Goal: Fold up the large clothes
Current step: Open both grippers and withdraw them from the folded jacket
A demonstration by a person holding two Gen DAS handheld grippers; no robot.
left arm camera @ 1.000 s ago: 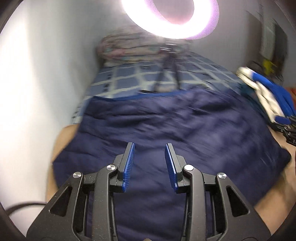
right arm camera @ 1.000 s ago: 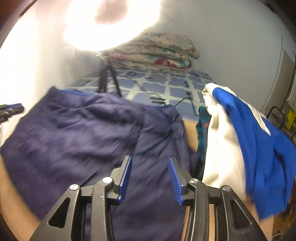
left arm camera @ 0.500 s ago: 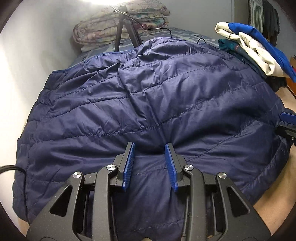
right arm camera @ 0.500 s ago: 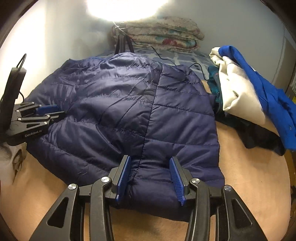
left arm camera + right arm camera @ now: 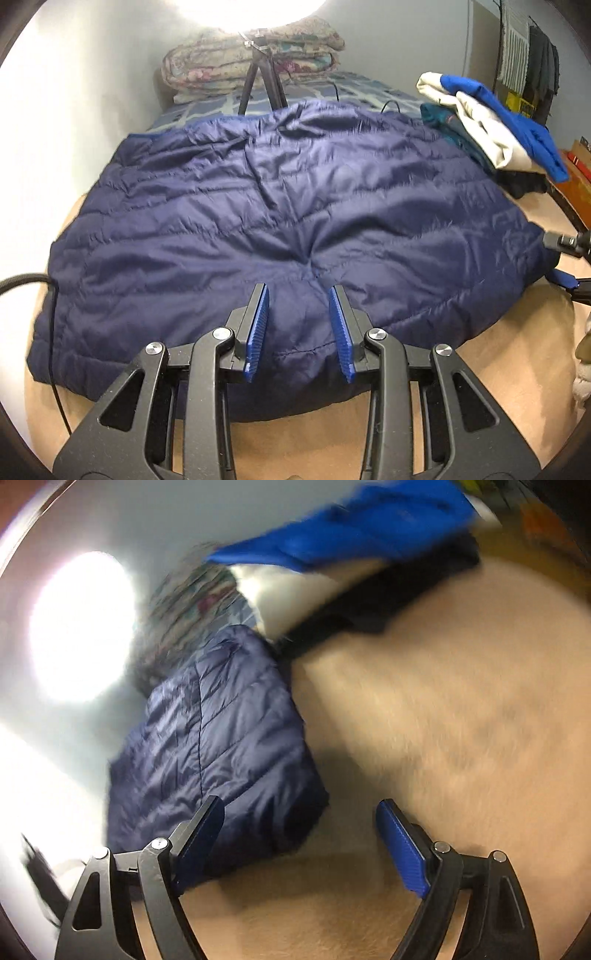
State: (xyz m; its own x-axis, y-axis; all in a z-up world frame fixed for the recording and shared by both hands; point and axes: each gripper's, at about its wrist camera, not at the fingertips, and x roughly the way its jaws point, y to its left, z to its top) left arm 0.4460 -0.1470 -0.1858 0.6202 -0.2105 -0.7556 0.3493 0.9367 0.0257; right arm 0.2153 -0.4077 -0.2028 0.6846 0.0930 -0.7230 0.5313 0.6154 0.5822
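A navy quilted jacket [image 5: 280, 229] lies spread across a tan surface [image 5: 498, 369], its hem toward the camera and its far edge reaching a blue-and-white checked bedcover [image 5: 354, 88] at the back. The left gripper [image 5: 298, 325] sits low over the hem w/ its blue pads a modest gap apart; a puckered fold of the jacket lies between them, but whether the pads actually pinch the fabric cannot be told from this angle. In the right wrist view, heavily blurred and tilted, the right gripper [image 5: 299, 834] has its jaws spread wide, having just been opening, w/ nothing between them: the left finger overlaps the jacket's [image 5: 207, 738] near corner, the right finger [image 5: 400, 849] stands over bare tan surface [image 5: 443, 720]. To the right of the jacket, a pile of clothes [image 5: 491, 136], blue and cream on top of darker items, rests just beside its edge; the same pile [image 5: 351, 542] smears across the top of the right wrist view. A folded floral quilt [image 5: 255, 62] sits against the back wall behind a black tripod [image 5: 262, 74], under a bright lamp glare [image 5: 247, 11]. A black cable [image 5: 26, 280] runs in from the left edge & down along the jacket's side. The right gripper's tip [image 5: 565, 266] shows at the far right edge of the left wrist view, close to the jacket's corner
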